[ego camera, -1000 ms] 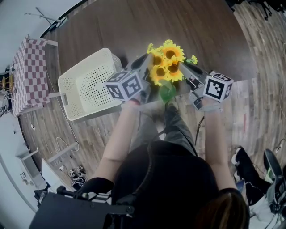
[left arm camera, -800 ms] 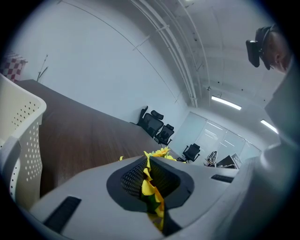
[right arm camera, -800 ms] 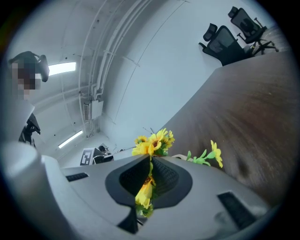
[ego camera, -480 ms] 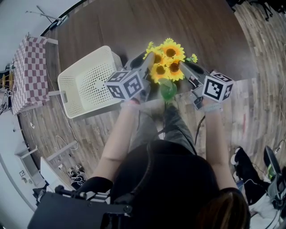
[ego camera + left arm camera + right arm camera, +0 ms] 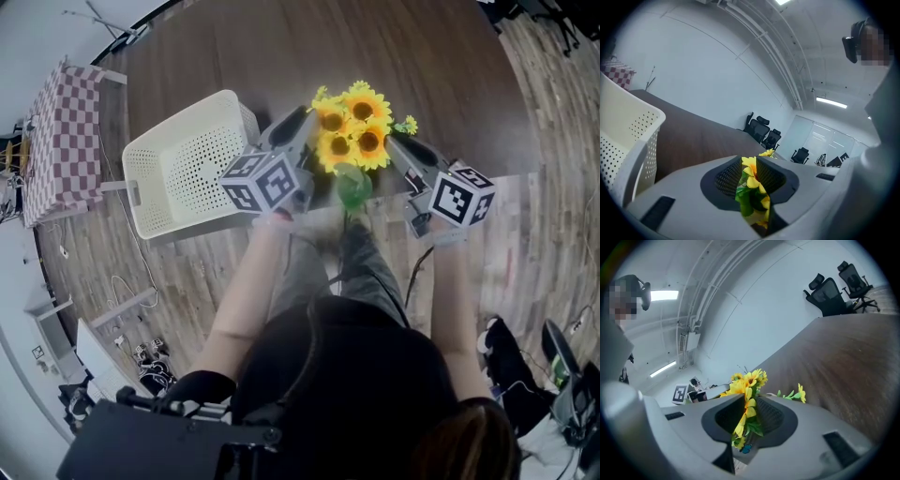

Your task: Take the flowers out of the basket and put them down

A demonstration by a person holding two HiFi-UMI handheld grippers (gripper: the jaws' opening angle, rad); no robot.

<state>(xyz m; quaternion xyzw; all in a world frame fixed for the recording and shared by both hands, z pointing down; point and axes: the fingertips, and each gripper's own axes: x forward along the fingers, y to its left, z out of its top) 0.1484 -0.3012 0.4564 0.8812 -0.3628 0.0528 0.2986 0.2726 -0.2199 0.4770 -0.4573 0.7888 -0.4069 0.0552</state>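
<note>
Tabletop [image 5: 422,66] dark beneath flowers [image 5: 352,122], plank floor [image 5: 553,234], office chairs [image 5: 832,291], possibly glass wall [image 5: 820,140]

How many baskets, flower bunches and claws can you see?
Baskets: 1
Flower bunches: 1
Claws: 2, left claw and right claw, both have just been opening, with flowers between the jaws
Total: 4

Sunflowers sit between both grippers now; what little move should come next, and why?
Probably ease both back toward the person. The left gripper and right gripper have just been opening their jaws, with the sunflowers showing in each gap, already outside the basket over the table.
</note>
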